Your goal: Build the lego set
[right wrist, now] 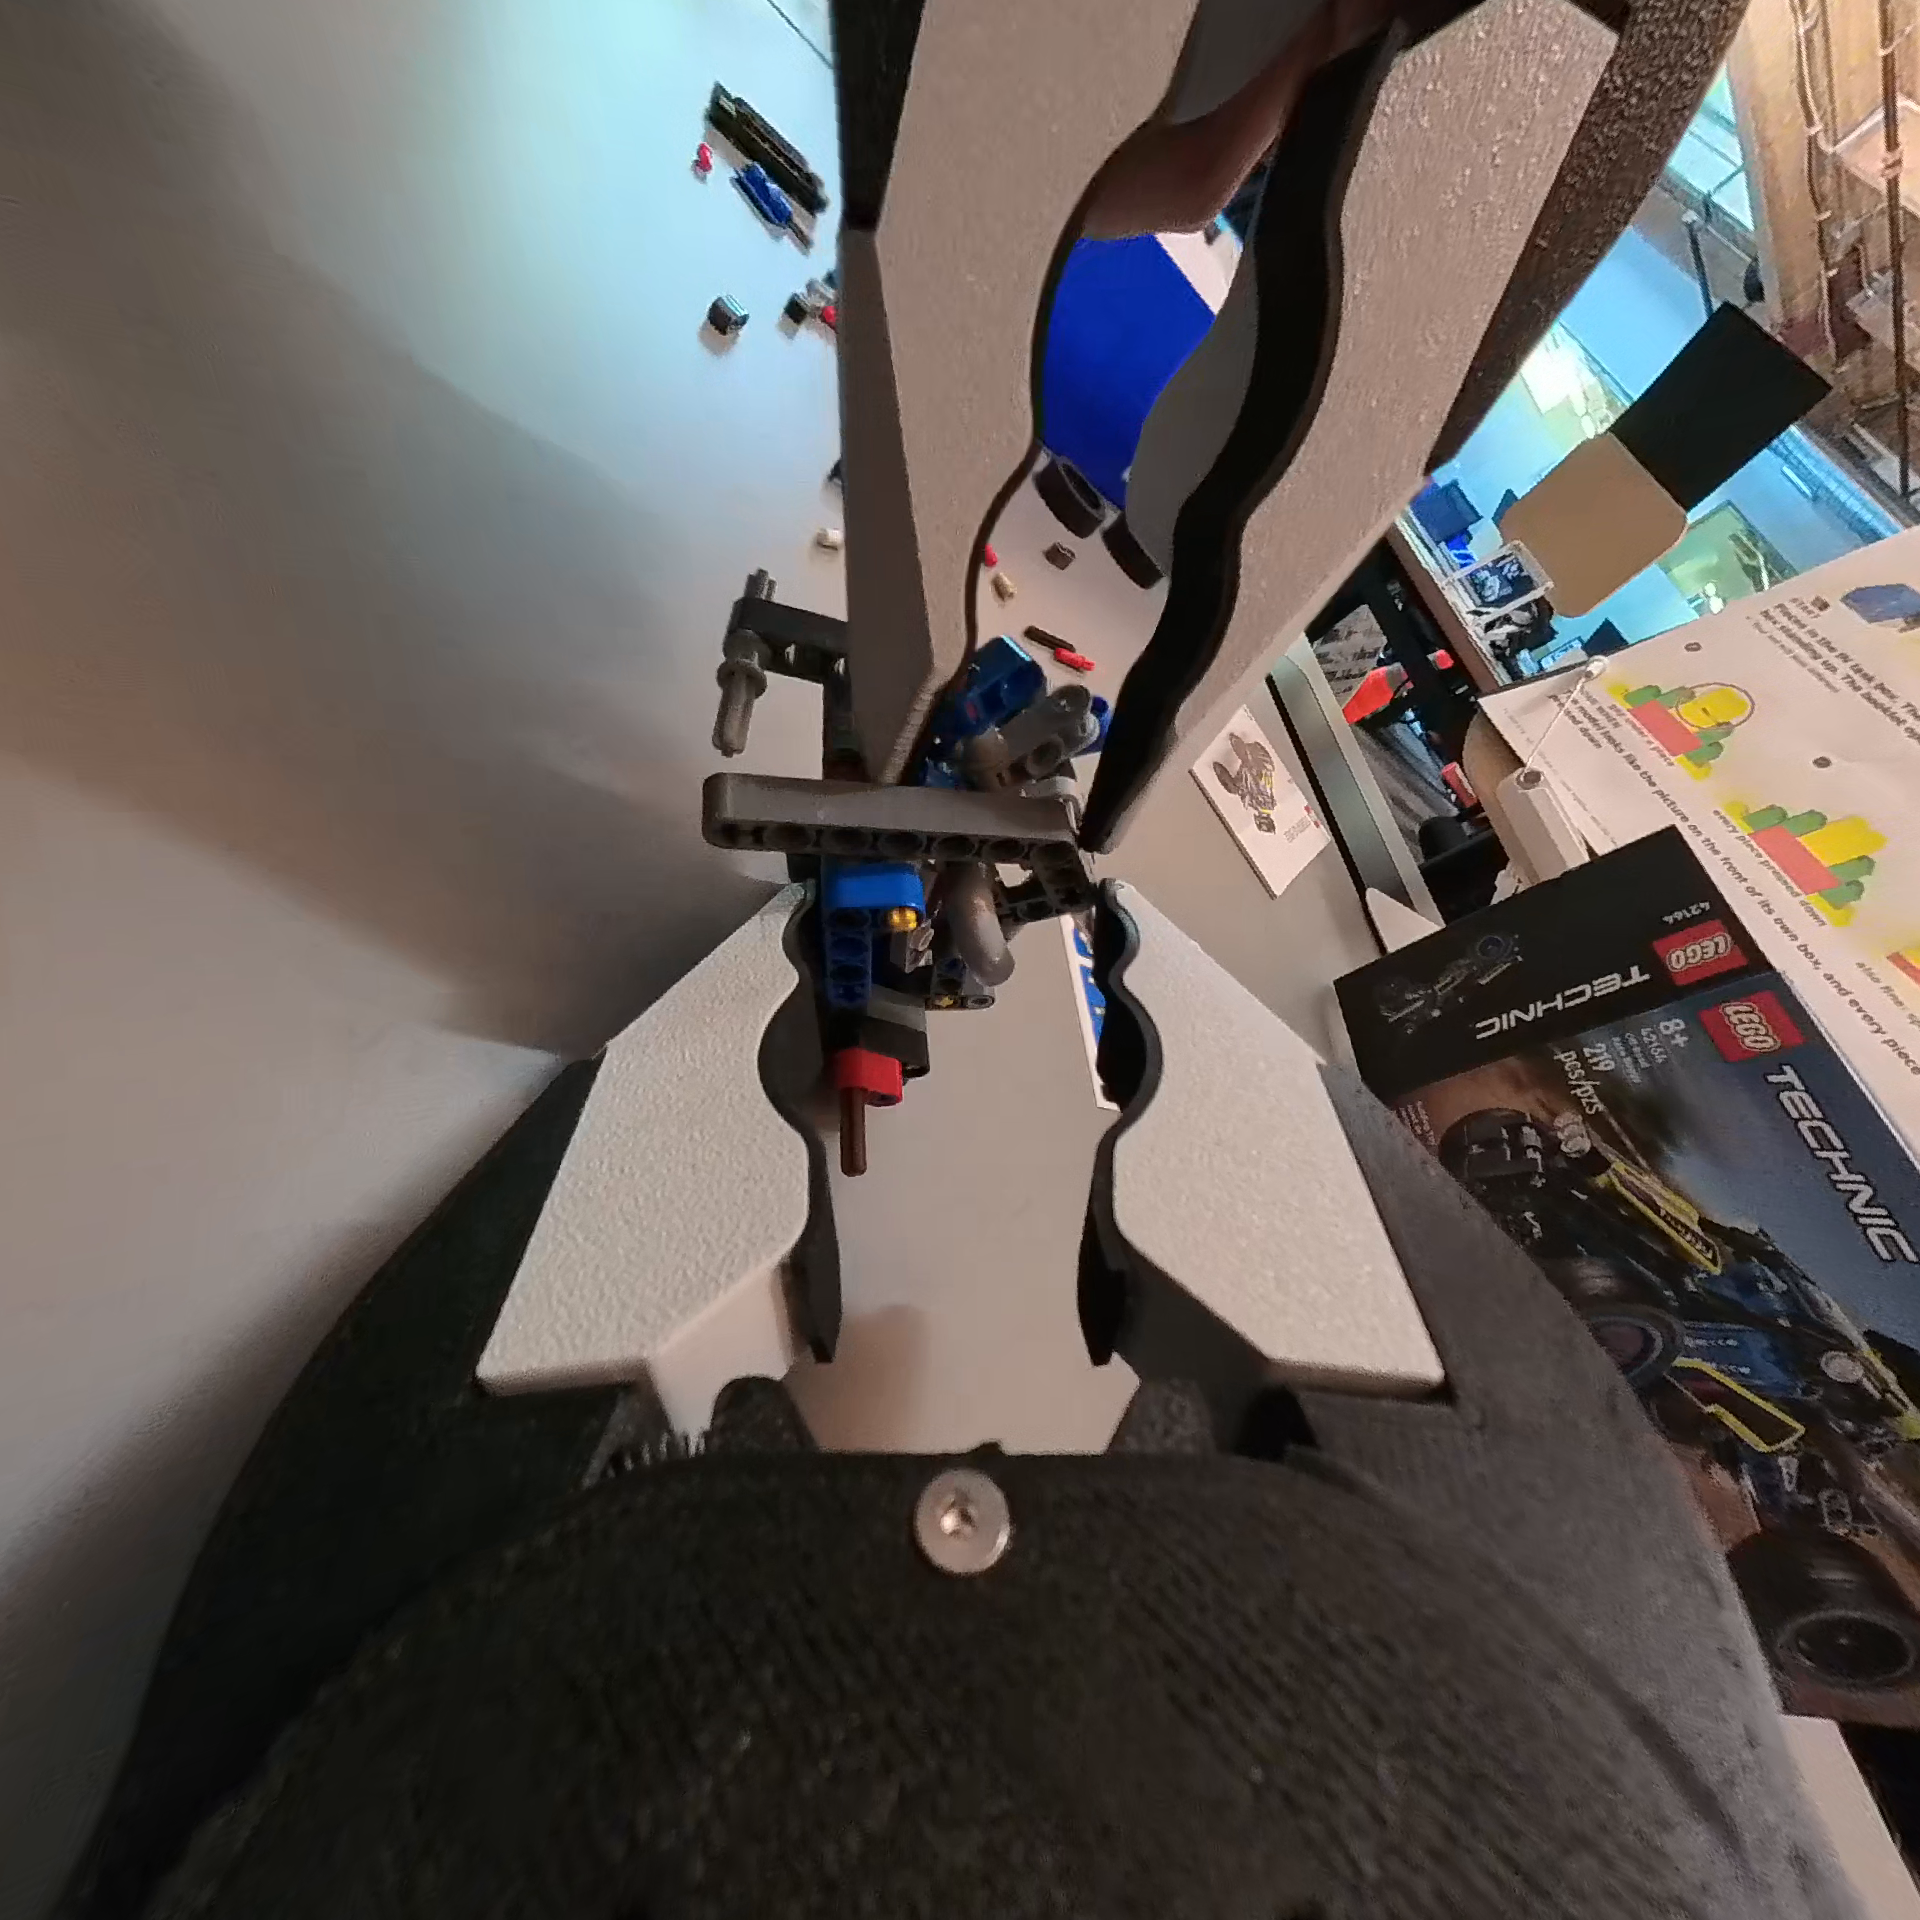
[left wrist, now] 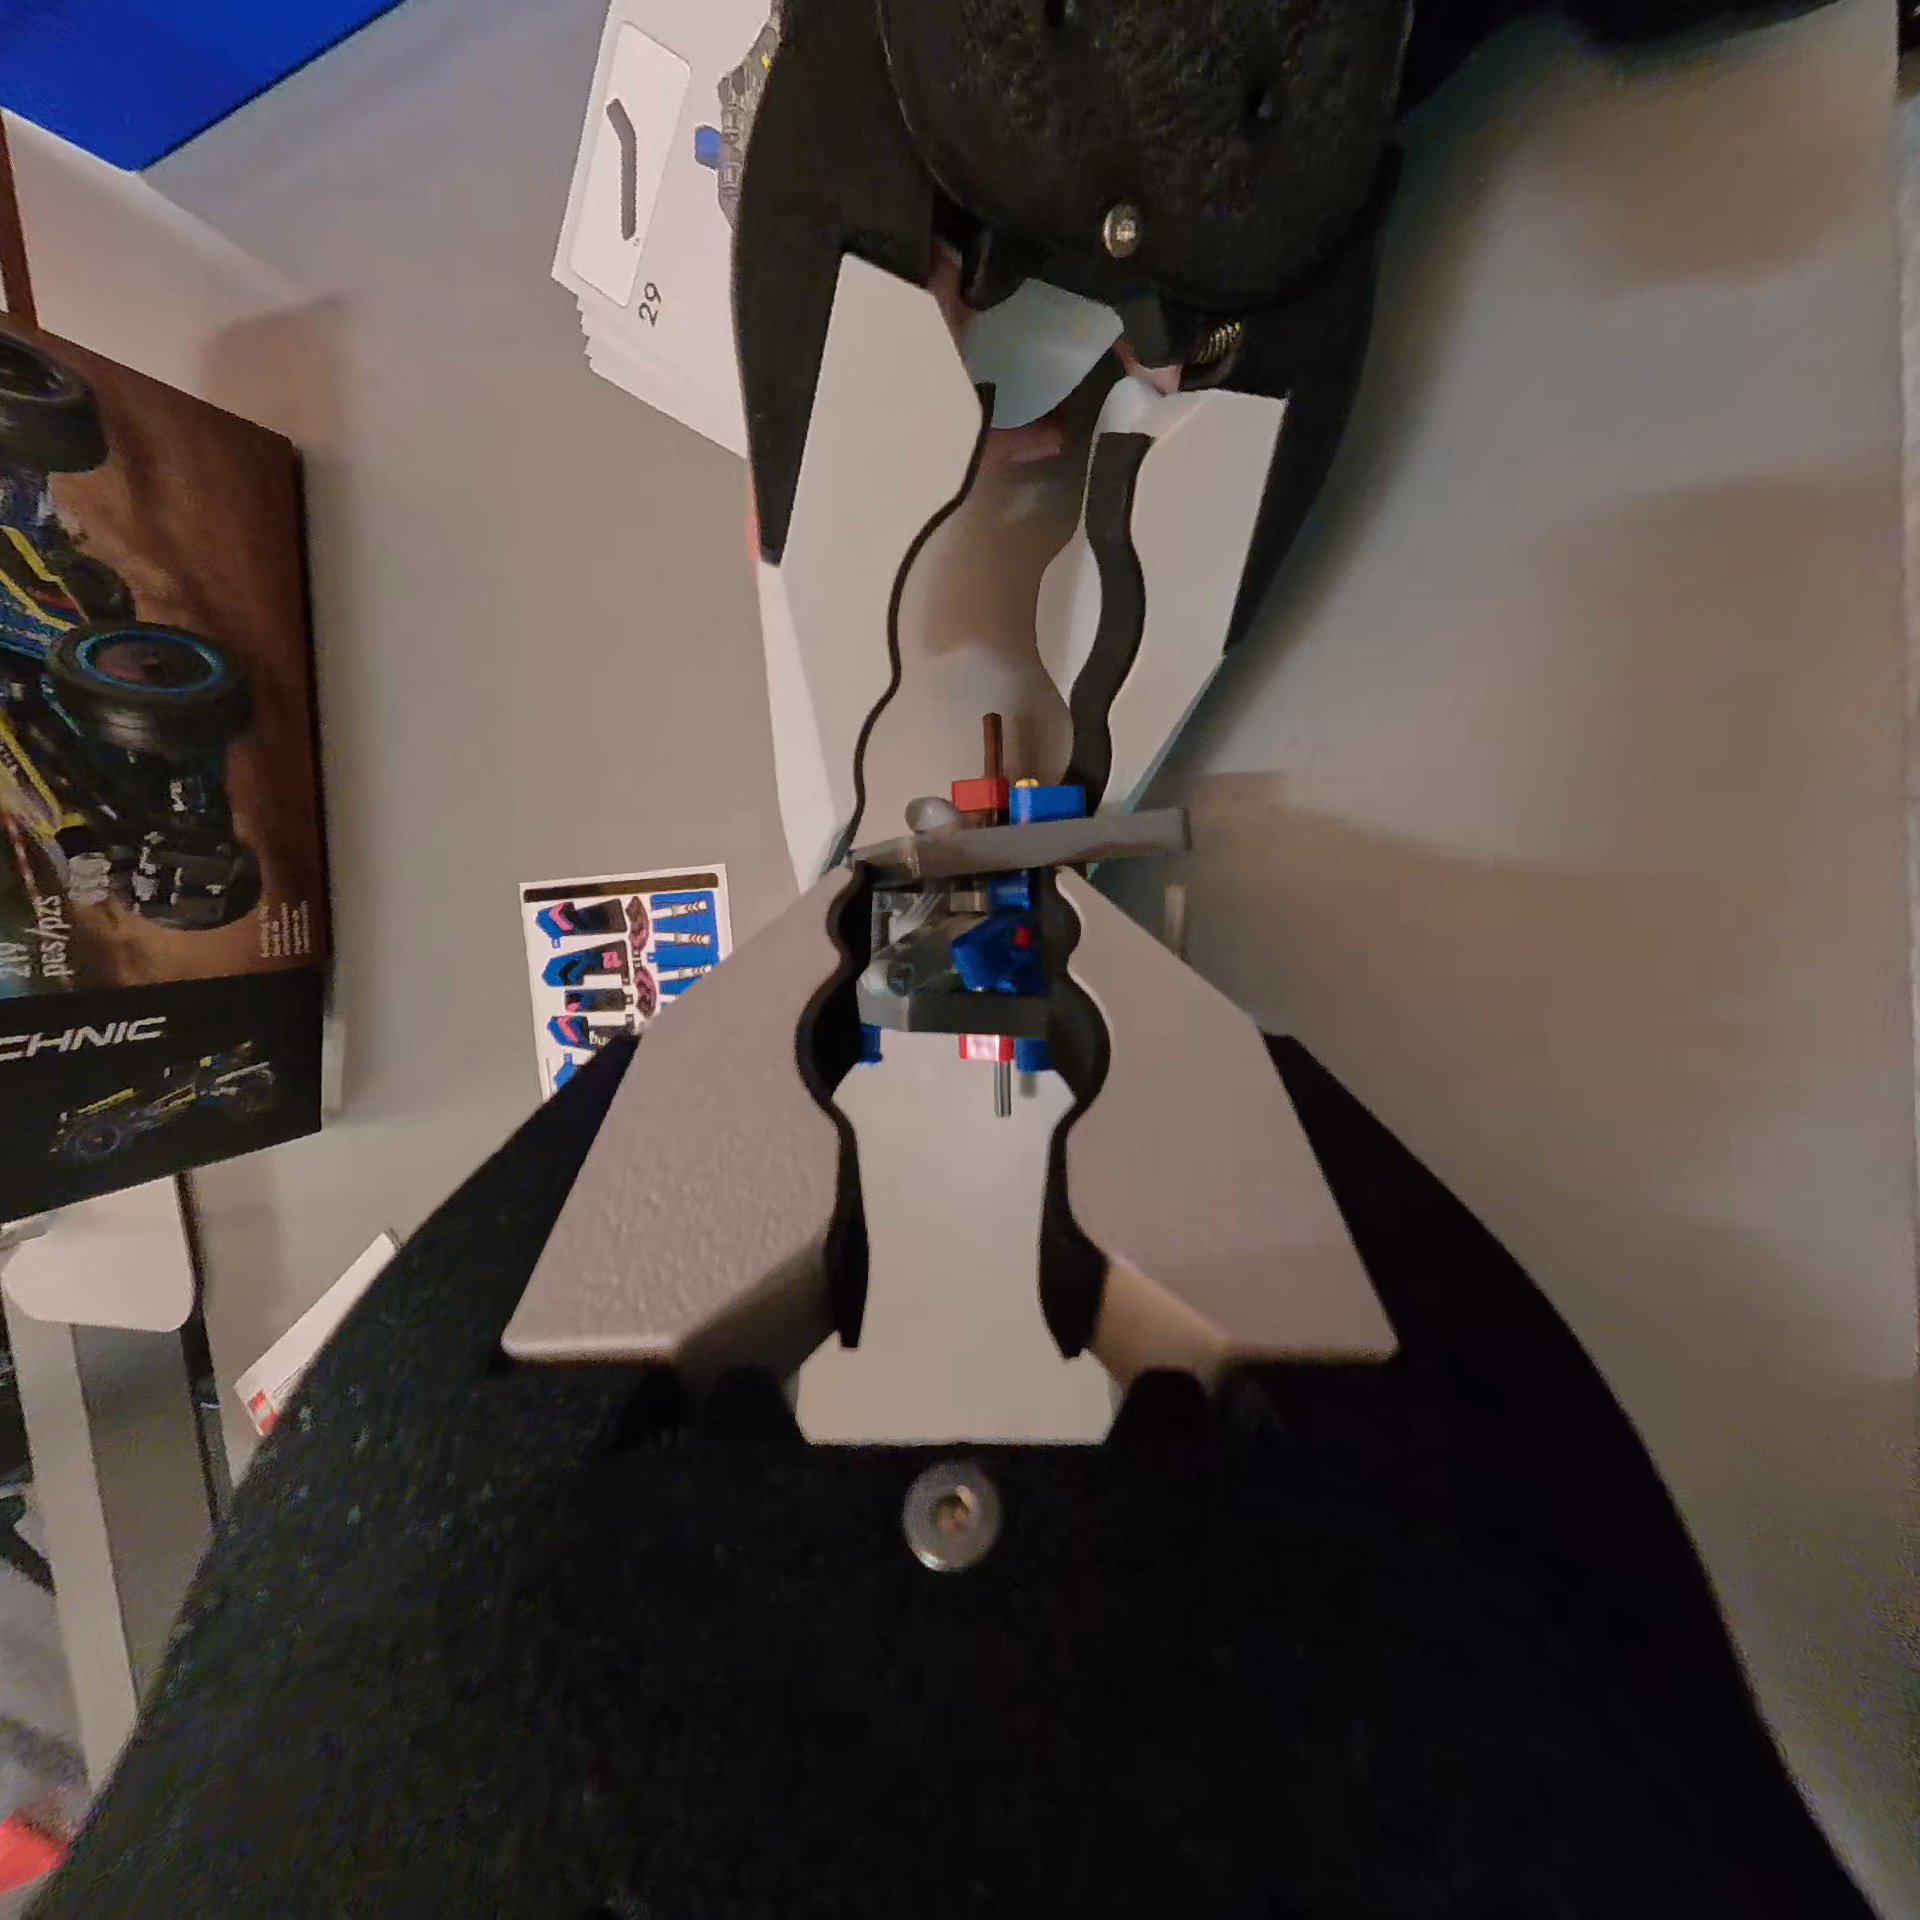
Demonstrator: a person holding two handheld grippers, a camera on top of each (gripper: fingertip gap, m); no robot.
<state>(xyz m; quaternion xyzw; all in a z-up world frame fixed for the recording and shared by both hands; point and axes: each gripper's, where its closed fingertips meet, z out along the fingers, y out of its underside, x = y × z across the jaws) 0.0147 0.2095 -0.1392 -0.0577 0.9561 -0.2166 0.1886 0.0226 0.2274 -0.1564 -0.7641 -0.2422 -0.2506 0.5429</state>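
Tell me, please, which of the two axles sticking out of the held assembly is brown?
The brown axle through the red bush, pointing toward the right gripper; the other is grey.

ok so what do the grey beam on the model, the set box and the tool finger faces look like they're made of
Grey beam: likely moulded hard plastic, smooth and slightly glossy, with an even row of round holes.
Set box: looks like printed cardboard, with flat folded panels, sharp edges and a soft sheen.
Left tool and right tool finger faces: pale grey and finely grainy, matte; possibly painted metal or plastic, with darker wavy liners, perhaps rubber.
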